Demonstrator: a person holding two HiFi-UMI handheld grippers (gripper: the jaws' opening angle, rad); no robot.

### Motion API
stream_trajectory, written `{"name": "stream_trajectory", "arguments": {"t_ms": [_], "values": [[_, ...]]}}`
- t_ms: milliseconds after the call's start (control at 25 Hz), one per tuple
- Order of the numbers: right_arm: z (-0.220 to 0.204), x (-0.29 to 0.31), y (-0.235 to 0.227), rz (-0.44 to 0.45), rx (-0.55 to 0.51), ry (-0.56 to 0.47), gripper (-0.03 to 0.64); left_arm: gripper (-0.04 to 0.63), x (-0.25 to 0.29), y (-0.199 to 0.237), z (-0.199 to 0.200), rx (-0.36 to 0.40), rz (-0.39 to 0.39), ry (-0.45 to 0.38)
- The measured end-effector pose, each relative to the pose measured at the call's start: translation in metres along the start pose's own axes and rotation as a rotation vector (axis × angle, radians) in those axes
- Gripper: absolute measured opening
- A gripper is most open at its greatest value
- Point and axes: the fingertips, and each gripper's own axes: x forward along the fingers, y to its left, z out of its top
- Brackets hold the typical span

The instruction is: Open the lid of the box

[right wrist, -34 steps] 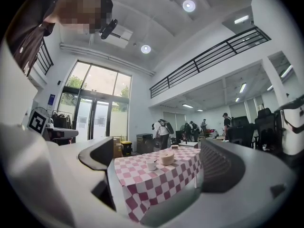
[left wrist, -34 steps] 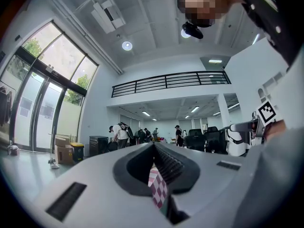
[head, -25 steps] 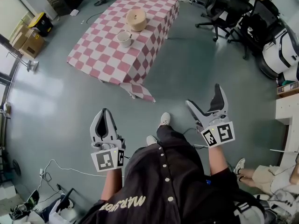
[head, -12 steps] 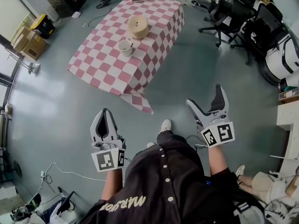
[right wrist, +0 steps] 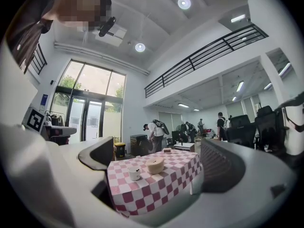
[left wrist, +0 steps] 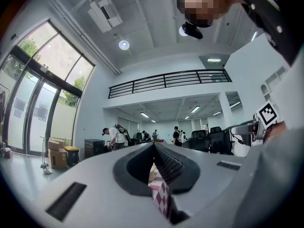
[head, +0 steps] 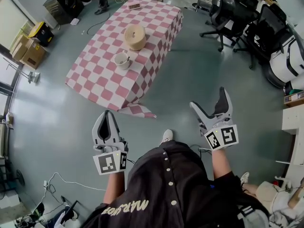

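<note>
The round tan box [head: 135,36] with its lid on sits on a table with a red-and-white checked cloth [head: 101,81], far ahead of both grippers. In the right gripper view the round tan box [right wrist: 155,165] shows between the jaws, still far off. My left gripper [head: 107,114] is held low over the grey floor, its jaws together and holding nothing. In its own view the left gripper [left wrist: 154,148] hides most of the table. My right gripper [head: 208,99] is held at the same height, jaws spread wide and empty, as the right gripper view [right wrist: 159,158] confirms.
A white cup [head: 122,59] stands on the cloth just in front of the box, and a small brown object [head: 135,6] lies at the table's far end. Black office chairs [head: 228,13] stand to the right. Cardboard boxes [head: 28,51] are at the left wall. Several people stand beyond the table.
The table with box and cup has slid lower and a little left in the head view, so it is nearer. Both grippers keep their pose and jaw states.
</note>
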Motion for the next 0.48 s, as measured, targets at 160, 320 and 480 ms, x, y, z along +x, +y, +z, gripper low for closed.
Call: {"name": "stream_trajectory", "arguments": {"t_ms": [160,320,480], "values": [[0.003,0.016,-0.022,0.002,0.002,0.003,0.557,0.011,0.024,-0.016,0.002,0.000,-0.007,0.002],[-0.001,0.031,-0.043,0.012,0.003,0.009,0.557,0.011,0.046,-0.027,-0.003,-0.002,0.002,0.010],[-0.004,0.042,-0.057,0.033,-0.009,0.014,0.557,0.011,0.061,-0.041,-0.008,-0.002,0.002,0.018]]}}
